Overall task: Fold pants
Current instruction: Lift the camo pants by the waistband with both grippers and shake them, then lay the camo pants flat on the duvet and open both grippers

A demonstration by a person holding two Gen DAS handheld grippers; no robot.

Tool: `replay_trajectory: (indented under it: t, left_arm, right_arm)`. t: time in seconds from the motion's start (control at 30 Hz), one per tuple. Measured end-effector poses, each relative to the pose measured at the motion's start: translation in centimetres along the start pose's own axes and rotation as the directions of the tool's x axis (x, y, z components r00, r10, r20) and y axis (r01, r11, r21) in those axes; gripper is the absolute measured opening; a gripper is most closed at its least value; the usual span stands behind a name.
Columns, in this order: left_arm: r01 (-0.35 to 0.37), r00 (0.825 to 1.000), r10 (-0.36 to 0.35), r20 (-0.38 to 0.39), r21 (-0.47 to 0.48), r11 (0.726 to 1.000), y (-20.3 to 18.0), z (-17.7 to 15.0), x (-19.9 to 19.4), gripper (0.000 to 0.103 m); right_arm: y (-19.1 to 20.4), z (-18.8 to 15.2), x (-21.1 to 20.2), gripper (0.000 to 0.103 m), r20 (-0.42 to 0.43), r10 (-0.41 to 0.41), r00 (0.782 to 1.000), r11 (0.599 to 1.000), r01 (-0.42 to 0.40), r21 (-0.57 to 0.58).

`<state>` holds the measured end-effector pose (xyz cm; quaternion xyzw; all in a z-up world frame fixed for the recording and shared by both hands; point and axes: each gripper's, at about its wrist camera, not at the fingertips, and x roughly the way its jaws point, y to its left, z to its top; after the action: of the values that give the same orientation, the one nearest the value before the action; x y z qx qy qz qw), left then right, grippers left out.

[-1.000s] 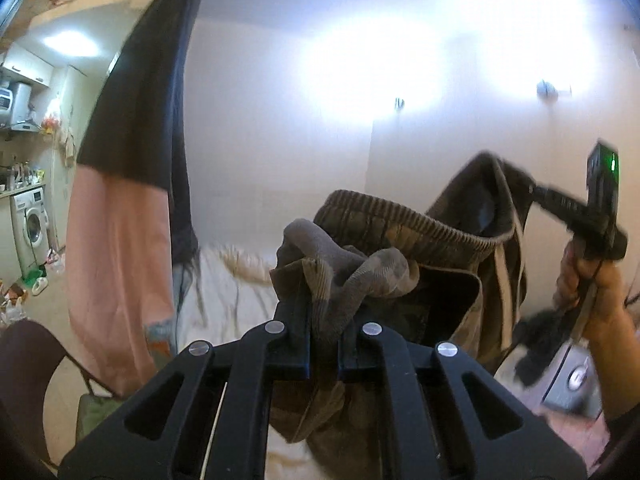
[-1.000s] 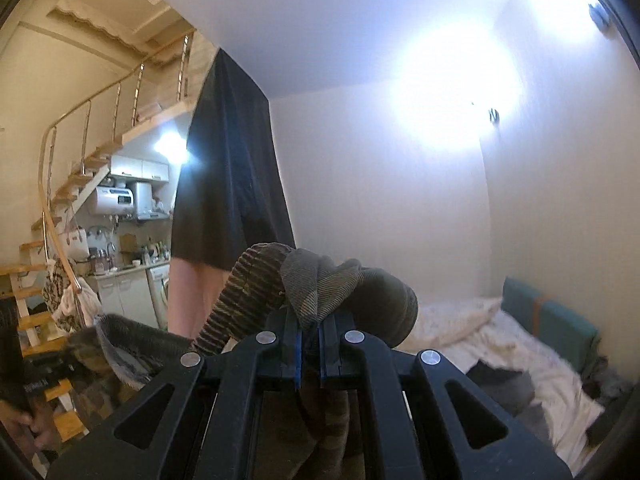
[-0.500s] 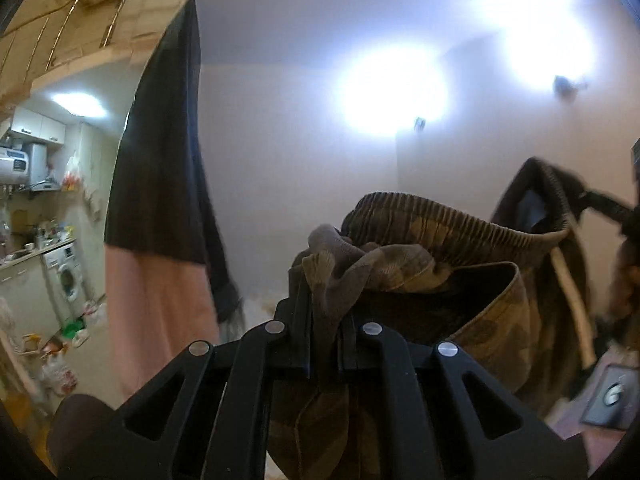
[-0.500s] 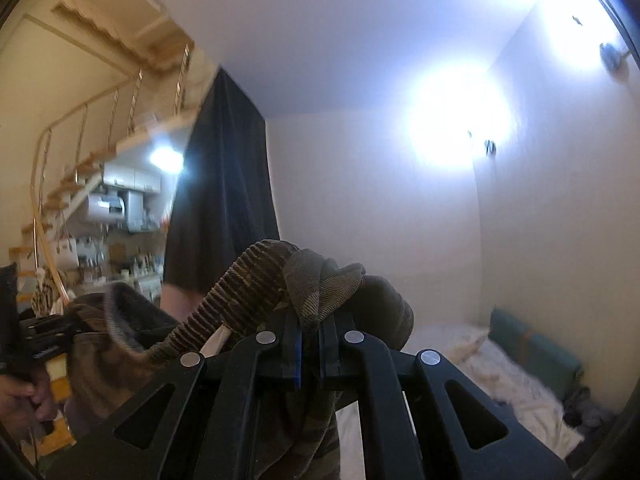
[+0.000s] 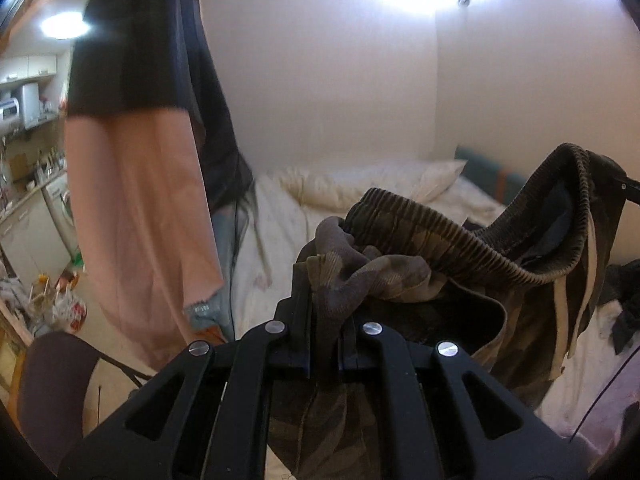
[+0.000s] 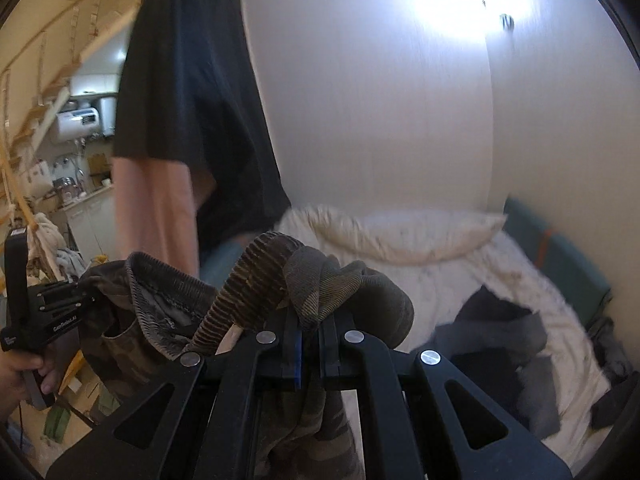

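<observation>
Camouflage pants (image 5: 420, 248) with a ribbed elastic waistband hang in the air between my two grippers, above the bed. My left gripper (image 5: 326, 316) is shut on a bunch of the waistband at one side; the legs hang down below it out of sight. My right gripper (image 6: 310, 320) is shut on the waistband's other side (image 6: 320, 280). In the right wrist view the left gripper (image 6: 40, 308) shows at the left edge, held by a hand (image 6: 20, 372). The waistband stretches open between the two grips.
A bed with a white duvet (image 6: 460, 280) and pillow (image 5: 380, 180) lies ahead, with dark clothes (image 6: 500, 340) on it. A black and pink curtain (image 5: 136, 140) hangs at the left. A dark chair (image 5: 52, 380) stands low left. Kitchen counters and a washing machine (image 5: 60, 208) lie beyond.
Both grippers have swung forward and down with the pants, from facing wall and ceiling to facing the bed. Both grips on the waistband are unchanged.
</observation>
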<state>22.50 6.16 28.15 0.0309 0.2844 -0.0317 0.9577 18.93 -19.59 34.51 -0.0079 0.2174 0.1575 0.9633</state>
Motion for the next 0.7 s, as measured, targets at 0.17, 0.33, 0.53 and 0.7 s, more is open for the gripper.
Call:
replay_trajectory:
  t: [0.17,0.33,0.53,0.7]
  left_arm:
    - [-0.051,0.995,0.051,-0.086,0.002,0.999,1.4,1.1,9.3,0.006]
    - [-0.145,0.977,0.166,-0.137,0.153,0.978,0.2,1.7,19.9,0.006]
    - [-0.184,0.938,0.214,-0.272,0.13,0.974,0.9,-1.2,31.7,0.01]
    - [-0.167,0.89,0.182,-0.419,0.073,0.983,1.3,-7.3,37.1,0.043]
  right_arm:
    - [-2.2,0.6,10.6,0.005,-0.106,-0.039,0.994,0.999,0.04,0.004]
    - [-4.9,-0.6,21.9,0.005,-0.196,-0.146,0.97,0.989,0.146,-0.016]
    - [-8.1,-4.7,34.3,0.005,-0.308,-0.149,0.94,0.983,0.174,0.056]
    - [-10.1,-10.8,40.9,0.026,-0.491,-0.088,0.867,0.979,0.166,0.118]
